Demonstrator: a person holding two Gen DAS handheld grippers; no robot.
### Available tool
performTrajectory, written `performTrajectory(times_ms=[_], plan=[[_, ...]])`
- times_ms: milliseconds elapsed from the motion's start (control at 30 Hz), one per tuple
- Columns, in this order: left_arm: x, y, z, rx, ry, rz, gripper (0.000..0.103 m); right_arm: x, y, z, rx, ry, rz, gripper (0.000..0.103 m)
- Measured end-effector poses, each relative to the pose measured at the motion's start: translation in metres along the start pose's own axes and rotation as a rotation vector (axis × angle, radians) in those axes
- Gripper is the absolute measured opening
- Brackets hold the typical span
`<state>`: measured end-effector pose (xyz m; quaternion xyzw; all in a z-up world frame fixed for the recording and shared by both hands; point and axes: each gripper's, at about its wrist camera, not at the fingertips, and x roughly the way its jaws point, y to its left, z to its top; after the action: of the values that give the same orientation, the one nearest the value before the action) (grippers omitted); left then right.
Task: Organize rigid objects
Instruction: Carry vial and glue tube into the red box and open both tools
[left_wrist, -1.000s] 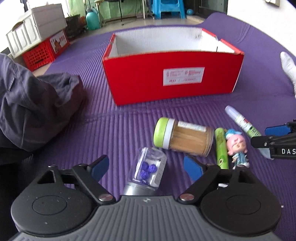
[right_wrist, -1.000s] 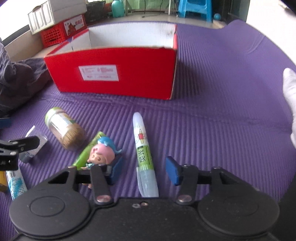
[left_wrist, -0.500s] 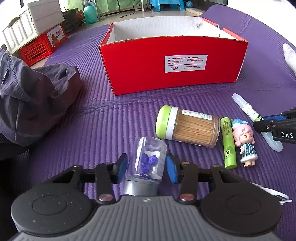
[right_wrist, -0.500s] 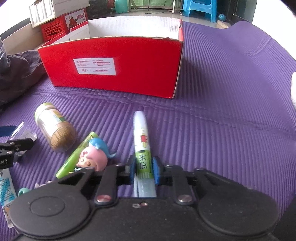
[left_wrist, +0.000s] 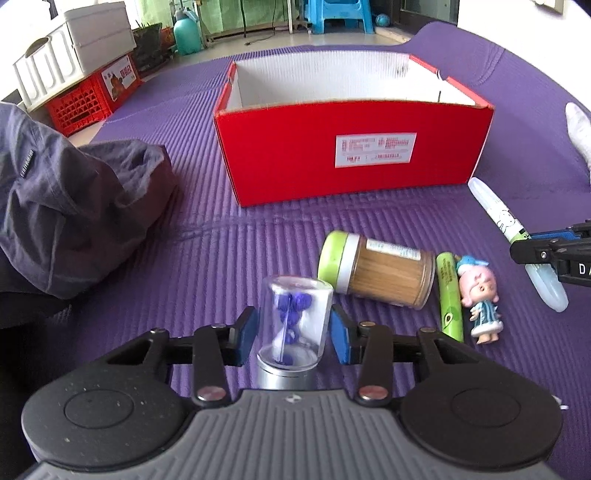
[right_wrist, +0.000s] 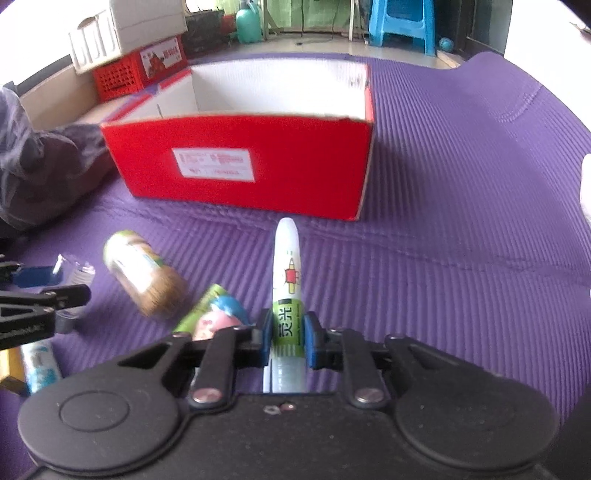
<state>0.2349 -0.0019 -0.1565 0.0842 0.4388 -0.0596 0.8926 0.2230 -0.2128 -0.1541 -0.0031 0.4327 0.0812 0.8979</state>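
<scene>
Mat: a ribbed purple mat (left_wrist: 229, 243) covers the floor and carries everything here.
Box: a red cardboard box (left_wrist: 351, 155) with a white inside and a white label on its near wall stands open on the mat, beyond the loose things.
Cloth: a heap of dark grey fabric (left_wrist: 66, 210) lies on the mat, left of the box in the left wrist view.
Left tool: the left tool (left_wrist: 293, 334) has just been closing, and its blue pads now pinch the clear jar from both sides.
Right tool: the right tool (right_wrist: 286, 338) has just closed too, its pads pressed on the green band of the glue pen, which points toward the box.
Toothpick jar: a jar of toothpicks (left_wrist: 376, 271) with a green lid lies on its side between the clear jar and the green tube.
Clear jar: a clear jar (left_wrist: 295, 321) with a silver base and purple beads inside sits between the left tool's pads, near the toothpick jar.
Glue pen: the white and green glue pen (right_wrist: 287, 280) is held in the right tool.
Green tube: a slim green tube (left_wrist: 448, 295) lies just beside the figurine.
Figurine: a small pink-faced doll (left_wrist: 480, 299) with a blue bow lies on the mat.
</scene>
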Motion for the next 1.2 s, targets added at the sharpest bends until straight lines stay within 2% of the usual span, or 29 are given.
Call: performTrajectory(times_ms=[500, 900, 1200], plan=[[-0.037, 0.019, 0.038, -0.046, -0.036, -0.050, 0.040, -0.035, 0.016, 0.031, -0.017, -0.044, 0.057, 0.017], [-0.043, 0.028, 0.114, -0.044, -0.057, -0.096, 0.040, -0.040, 0.016, 0.090, -0.024, -0.084, 0.036, 0.017], [-0.014, 0.028, 0.164, -0.024, -0.059, -0.082, 0.040, -0.017, 0.010, 0.125, -0.022, -0.092, 0.004, 0.017]])
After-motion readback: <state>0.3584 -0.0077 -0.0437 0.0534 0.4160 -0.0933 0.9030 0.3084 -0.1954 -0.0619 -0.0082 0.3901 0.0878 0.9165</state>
